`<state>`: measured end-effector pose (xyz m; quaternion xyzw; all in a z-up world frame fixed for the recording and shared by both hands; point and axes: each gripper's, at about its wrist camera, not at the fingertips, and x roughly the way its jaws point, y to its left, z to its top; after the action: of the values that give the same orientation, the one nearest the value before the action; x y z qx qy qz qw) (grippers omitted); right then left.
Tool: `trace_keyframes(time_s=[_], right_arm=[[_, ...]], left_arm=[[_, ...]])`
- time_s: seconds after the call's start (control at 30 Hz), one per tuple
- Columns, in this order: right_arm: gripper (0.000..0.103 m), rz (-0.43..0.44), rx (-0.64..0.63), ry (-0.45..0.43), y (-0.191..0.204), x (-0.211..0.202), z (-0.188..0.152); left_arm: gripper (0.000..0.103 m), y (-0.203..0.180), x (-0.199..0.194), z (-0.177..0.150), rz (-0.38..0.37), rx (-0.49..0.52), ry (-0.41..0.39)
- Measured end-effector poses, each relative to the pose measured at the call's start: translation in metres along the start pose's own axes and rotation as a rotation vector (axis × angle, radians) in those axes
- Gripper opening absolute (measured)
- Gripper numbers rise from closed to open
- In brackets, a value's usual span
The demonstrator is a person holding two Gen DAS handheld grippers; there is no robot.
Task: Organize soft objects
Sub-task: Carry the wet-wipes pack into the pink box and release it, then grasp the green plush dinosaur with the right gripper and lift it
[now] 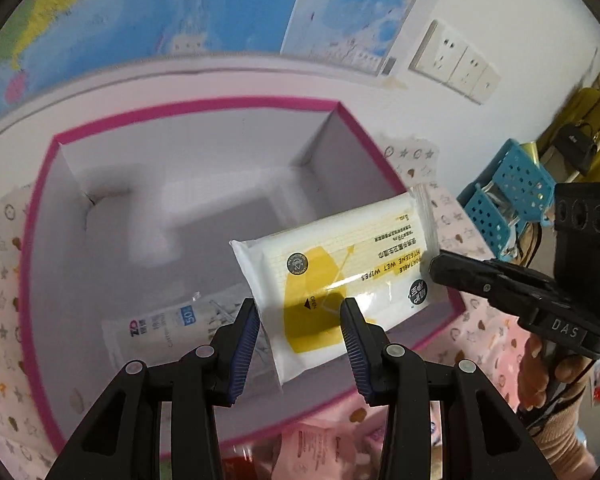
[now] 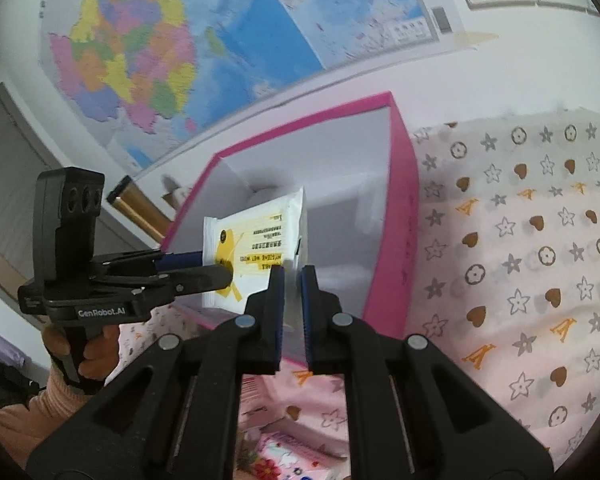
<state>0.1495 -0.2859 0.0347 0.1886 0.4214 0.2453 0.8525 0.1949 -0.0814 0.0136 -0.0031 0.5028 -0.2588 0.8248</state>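
A white and yellow pack of wet wipes (image 1: pixel 340 276) hangs over the open pink box (image 1: pixel 204 106). My right gripper (image 2: pixel 292 280) is shut on the pack's (image 2: pixel 256 240) end edge and holds it up. It shows in the left wrist view as a black arm (image 1: pixel 500 284) at the right. My left gripper (image 1: pixel 300 312) is open with its fingers on either side of the pack's near end. It also shows in the right wrist view (image 2: pixel 204 268). A pack of cotton pads (image 1: pixel 168 328) lies on the box floor.
The box (image 2: pixel 392 208) stands on a cloth (image 2: pixel 520 260) printed with stars and hearts. Pink packs (image 2: pixel 288 452) lie in front of the box. A blue perforated basket (image 1: pixel 508 196) stands at the right. Maps (image 2: pixel 148 52) and wall sockets (image 1: pixel 456 60) are behind.
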Motion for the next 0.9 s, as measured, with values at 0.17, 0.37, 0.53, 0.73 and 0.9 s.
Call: trace_keyframes(time_s=[0.17, 0.37, 0.53, 0.73, 0.9], right_arm=[[0.019, -0.035, 0.054, -0.023, -0.01, 0.001, 0.002], [0.022, -0.019, 0.018, -0.07, 0.004, -0.023, -0.004], [0.032, 0.055, -0.066, -0.1, 0.036, -0.048, -0.017], [0.045, 0.138, -0.195, -0.064, 0.084, -0.057, -0.038], [0.049, 0.174, -0.269, 0.008, 0.115, -0.035, -0.057]], left_arm=[[0.043, 0.009, 0.024, 0.001, 0.01, -0.04, 0.051], [0.045, 0.015, 0.002, -0.01, 0.031, -0.054, -0.026], [0.048, 0.013, -0.053, -0.034, 0.04, -0.01, -0.171], [0.053, 0.019, -0.104, -0.074, 0.071, 0.018, -0.272], [0.053, 0.036, -0.122, -0.115, 0.111, -0.019, -0.302]])
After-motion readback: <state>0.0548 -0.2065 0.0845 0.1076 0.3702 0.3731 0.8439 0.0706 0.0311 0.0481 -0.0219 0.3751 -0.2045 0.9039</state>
